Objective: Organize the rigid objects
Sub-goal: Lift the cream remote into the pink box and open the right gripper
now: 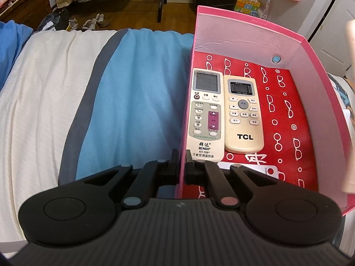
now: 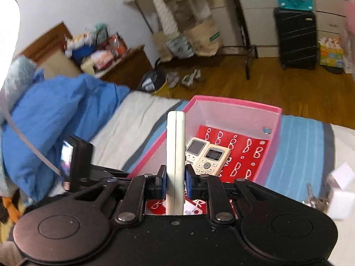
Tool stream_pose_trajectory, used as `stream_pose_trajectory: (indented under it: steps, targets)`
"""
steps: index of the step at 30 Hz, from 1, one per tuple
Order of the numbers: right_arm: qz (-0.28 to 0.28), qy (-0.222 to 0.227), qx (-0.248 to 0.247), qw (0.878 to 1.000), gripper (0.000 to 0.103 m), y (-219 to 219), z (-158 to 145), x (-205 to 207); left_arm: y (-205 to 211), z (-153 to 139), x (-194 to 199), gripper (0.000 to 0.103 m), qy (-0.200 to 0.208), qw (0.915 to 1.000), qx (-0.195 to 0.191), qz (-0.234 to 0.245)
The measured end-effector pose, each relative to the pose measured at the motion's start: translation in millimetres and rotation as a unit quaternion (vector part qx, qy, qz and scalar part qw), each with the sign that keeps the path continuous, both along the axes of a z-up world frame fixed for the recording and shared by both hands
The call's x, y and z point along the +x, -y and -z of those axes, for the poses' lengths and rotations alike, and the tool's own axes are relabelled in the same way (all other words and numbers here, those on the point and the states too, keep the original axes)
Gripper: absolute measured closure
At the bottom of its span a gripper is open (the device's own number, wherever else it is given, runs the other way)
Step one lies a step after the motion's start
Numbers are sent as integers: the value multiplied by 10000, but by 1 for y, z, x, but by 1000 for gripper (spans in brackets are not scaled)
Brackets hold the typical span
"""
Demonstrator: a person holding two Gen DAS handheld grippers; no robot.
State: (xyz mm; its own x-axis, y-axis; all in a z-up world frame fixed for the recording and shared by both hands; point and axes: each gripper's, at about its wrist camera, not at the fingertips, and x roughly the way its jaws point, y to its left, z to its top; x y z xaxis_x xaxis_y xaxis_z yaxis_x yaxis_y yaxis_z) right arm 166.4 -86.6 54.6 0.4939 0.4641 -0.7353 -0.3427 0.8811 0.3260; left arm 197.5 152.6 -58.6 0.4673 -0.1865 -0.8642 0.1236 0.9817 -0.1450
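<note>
A pink box (image 1: 310, 51) with a red patterned floor lies on the bed. Two cream remotes lie side by side in it: a QUNDA remote (image 1: 205, 115) and a TCL remote (image 1: 243, 115). A third small white remote (image 1: 269, 170) shows partly at the near end. My left gripper (image 1: 182, 166) is shut on the box's left wall (image 1: 188, 88). My right gripper (image 2: 175, 177) is shut on a white remote (image 2: 175, 155), held edge-up above the box (image 2: 235, 104). The two remotes (image 2: 205, 157) show in the right wrist view too.
The bed has a blue, grey and cream cover (image 1: 133, 88). A blue duvet (image 2: 55, 106) is heaped at the left. A bunch of keys (image 2: 317, 199) and a white block (image 2: 341, 190) lie right of the box. Beyond the bed are wood floor, shoes (image 2: 188, 79) and a black suitcase (image 2: 297, 37).
</note>
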Motion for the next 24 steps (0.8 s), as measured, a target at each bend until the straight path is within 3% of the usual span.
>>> stream_pose_trajectory:
  steps: [5,9,17,21,23,24]
  targets:
    - [-416,185,-1223,9914,83,-34,38,23,-3,1,0,100,16,10000,-62,20]
    - [-685,411,-2399,9675,83,-61,57,35,-3,1,0,100,21,10000,-81,26]
    - [-1582,1061,-4181,8882,83,-97,92,34,-5,3,-1,99,68,9998,-158,70]
    - [-1532,830,-4125,8941,83,-99,101,43,-5,3,-1,99,71,9998,-159,70]
    - [-1531,586,-3719,9137,79,-94,98,45,-5,3,-1,99,72,9998,-165,69]
    - [-1569,430,-3435,9249,71,-89,93,45,-5,3,-1,99,80,9998,-157,75]
